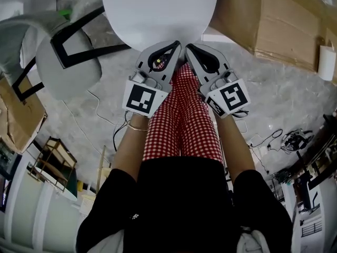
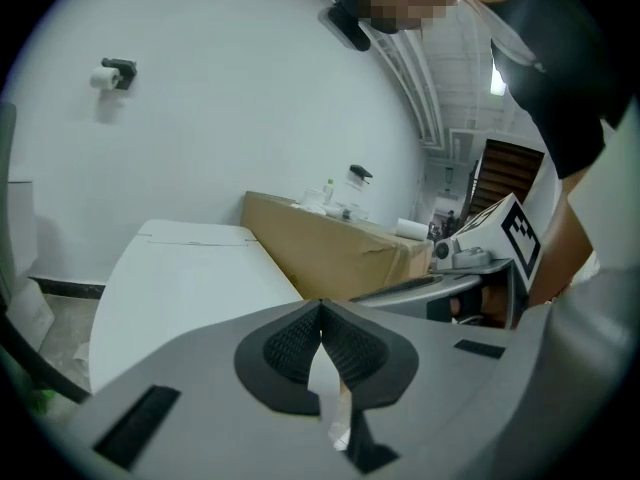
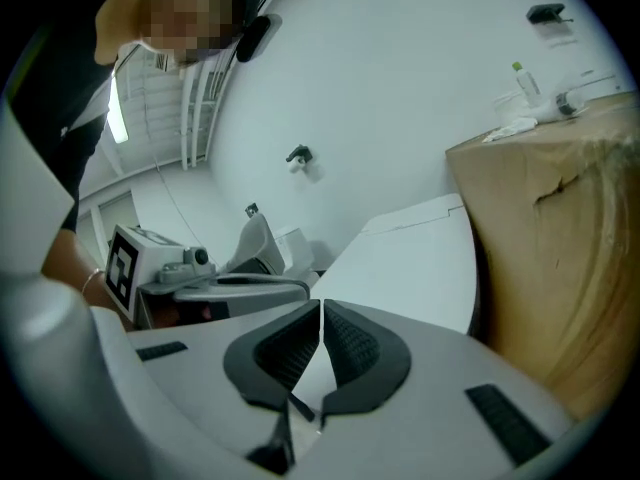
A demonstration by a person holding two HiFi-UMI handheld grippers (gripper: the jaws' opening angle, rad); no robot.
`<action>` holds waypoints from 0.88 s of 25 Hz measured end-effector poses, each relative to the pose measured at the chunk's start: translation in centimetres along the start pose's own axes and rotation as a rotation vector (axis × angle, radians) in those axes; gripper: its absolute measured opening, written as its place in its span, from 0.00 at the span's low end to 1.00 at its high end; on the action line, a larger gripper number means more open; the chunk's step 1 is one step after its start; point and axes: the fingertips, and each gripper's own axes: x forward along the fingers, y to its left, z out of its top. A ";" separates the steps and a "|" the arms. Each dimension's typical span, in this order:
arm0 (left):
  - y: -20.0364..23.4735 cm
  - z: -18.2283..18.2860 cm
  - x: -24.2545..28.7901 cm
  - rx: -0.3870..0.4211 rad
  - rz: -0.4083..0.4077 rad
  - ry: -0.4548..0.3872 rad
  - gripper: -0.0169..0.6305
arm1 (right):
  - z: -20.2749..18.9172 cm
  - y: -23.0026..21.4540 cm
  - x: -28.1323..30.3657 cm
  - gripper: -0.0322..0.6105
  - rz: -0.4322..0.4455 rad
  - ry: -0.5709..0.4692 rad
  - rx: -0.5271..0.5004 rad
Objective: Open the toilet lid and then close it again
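At 12 o'clock the white oval plastic toilet lid (image 1: pixel 158 9) lies shut. The left tool (image 1: pixel 174 46) and right tool (image 1: pixel 190 48), pinched closed and empty, hover at its front edge; closed tips might slip off that smooth rim.

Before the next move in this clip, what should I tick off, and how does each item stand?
1. The toilet lid is down, ready to lift: ok.
2. The left claw is empty, jaws together: ok.
3. The right claw is empty, jaws together: ok.
4. Either claw touches the lid's front edge: cannot tell.
5. The cardboard box is clear of the lid's swing: cannot tell.
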 end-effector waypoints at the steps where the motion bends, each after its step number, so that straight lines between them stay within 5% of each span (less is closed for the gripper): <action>1: -0.1 -0.5 0.1 0.004 -0.007 0.011 0.03 | -0.7 -0.5 0.0 0.09 -0.010 0.021 -0.012; 22: 0.6 -2.8 0.4 -0.063 -0.017 0.037 0.03 | -10.7 -5.8 0.4 0.09 -0.137 0.313 -0.107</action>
